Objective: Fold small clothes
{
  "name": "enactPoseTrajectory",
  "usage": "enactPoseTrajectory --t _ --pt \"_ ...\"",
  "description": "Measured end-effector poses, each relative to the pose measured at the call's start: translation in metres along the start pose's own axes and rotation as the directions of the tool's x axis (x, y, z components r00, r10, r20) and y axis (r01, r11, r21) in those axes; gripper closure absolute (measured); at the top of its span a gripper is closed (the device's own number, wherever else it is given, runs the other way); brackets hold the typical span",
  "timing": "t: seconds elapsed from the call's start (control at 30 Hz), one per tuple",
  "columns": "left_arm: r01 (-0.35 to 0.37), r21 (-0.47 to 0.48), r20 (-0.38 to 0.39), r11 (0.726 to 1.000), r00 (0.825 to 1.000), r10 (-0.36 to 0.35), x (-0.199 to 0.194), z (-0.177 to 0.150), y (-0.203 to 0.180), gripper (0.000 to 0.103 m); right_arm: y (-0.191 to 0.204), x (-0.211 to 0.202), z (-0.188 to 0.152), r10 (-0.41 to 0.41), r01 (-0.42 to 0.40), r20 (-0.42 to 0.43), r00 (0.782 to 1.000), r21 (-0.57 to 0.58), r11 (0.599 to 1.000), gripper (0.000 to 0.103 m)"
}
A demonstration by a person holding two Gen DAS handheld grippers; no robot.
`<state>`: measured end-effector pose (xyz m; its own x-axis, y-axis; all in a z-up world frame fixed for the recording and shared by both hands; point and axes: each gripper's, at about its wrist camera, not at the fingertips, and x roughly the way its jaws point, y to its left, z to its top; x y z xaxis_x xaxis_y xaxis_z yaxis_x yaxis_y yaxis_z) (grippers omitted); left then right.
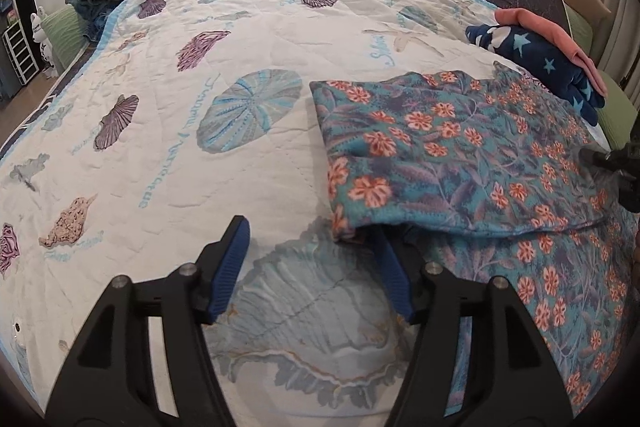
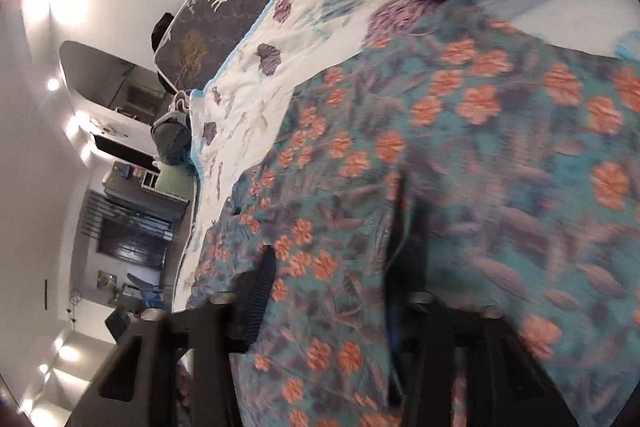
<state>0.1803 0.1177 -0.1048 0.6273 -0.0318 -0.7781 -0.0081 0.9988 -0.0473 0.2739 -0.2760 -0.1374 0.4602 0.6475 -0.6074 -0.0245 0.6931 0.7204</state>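
In the left wrist view the left gripper [image 1: 312,247] sits at lower centre, jaws spread, its right finger tucked under the edge of the floral garment [image 1: 460,151], which lies folded at centre right on the quilt [image 1: 160,131]. The right gripper [image 2: 332,259] has jaws spread over the blurred cloth.

Pale blue cursive lettering is printed on the white seashell quilt [image 1: 168,163] beside several shells, but it lies turned and distorted, so no word can be read with certainty.
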Motion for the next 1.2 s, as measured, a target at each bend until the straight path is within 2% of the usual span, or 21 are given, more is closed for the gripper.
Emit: enactPoseTrajectory --t 0.03,0.2,0.3,0.37,0.47,0.6,0.73,0.8,0.87,0.93,1.0,1.03,1.1,1.2 --pt "-0.002 0.001 0.005 1.0 1.0 0.002 -0.001 0.0 0.0 0.039 0.005 0.002 0.001 0.0 0.0 -0.01 1.0 -0.002 1.0 0.099" --pt "-0.026 0.024 0.017 0.999 1.0 0.026 -0.003 -0.001 -0.003 0.035 0.039 -0.052 -0.007 0.058 -0.048 0.14 0.988 -0.072 0.996 0.1" --pt "-0.037 0.041 0.032 0.998 0.999 0.036 -0.005 -0.002 -0.006 0.026 0.05 -0.102 -0.016 0.041 -0.012 0.234 0.971 -0.124 0.992 0.1" --pt "-0.031 0.059 0.046 0.998 0.999 0.029 -0.009 -0.003 -0.01 0.024 0.042 -0.129 -0.023 0.003 0.031 0.272 0.962 -0.123 0.992 0.1" --pt "-0.033 0.094 0.065 0.995 0.998 0.027 -0.013 -0.003 -0.017 0.021 0.014 -0.139 -0.029 -0.07 0.09 0.266 0.962 -0.064 0.994 0.099" --pt "-0.056 0.162 0.081 0.985 0.996 0.043 -0.021 -0.009 -0.027 0.021 -0.029 -0.13 -0.043 -0.141 0.137 0.228 0.963 0.03 0.99 0.099" --pt "-0.061 0.194 0.097 0.979 0.994 0.043 -0.032 -0.013 -0.024 0.021 -0.053 -0.125 -0.06 -0.164 0.15 0.199 0.966 0.083 0.985 0.099" --pt "-0.037 0.181 0.093 0.983 0.995 0.02 -0.037 -0.012 -0.02 0.021 -0.059 -0.128 -0.066 -0.177 0.16 0.199 0.964 0.097 0.982 0.098" --pt "0.033 0.149 0.084 0.988 0.995 -0.046 -0.046 -0.009 -0.015 0.021 -0.062 -0.134 -0.067 -0.2 0.183 0.201 0.959 0.104 0.978 0.096" --pt "0.118 0.116 0.094 0.986 0.987 -0.129 -0.056 -0.005 -0.011 0.021 -0.064 -0.142 -0.07 -0.221 0.201 0.21 0.952 0.113 0.973 0.095" --pt "0.168 0.093 0.109 0.981 0.978 -0.178 -0.061 0.002 -0.011 0.021 -0.063 -0.15 -0.071 -0.243 0.222 0.23 0.942 0.116 0.968 0.094" --pt "0.176 0.089 0.113 0.98 0.976 -0.185 -0.06 0.008 -0.013 0.021 -0.061 -0.155 -0.071 -0.256 0.235 0.243 0.936 0.111 0.966 0.094" --pt "0.161 0.106 0.086 0.981 0.982 -0.17 -0.046 0.022 -0.021 0.021 -0.057 -0.159 -0.071 -0.249 0.231 0.25 0.936 0.098 0.968 0.092" --pt "0.161 0.119 -0.004 0.98 0.987 -0.162 -0.003 0.047 -0.031 0.021 -0.054 -0.159 -0.072 -0.245 0.23 0.248 0.937 0.09 0.969 0.089"
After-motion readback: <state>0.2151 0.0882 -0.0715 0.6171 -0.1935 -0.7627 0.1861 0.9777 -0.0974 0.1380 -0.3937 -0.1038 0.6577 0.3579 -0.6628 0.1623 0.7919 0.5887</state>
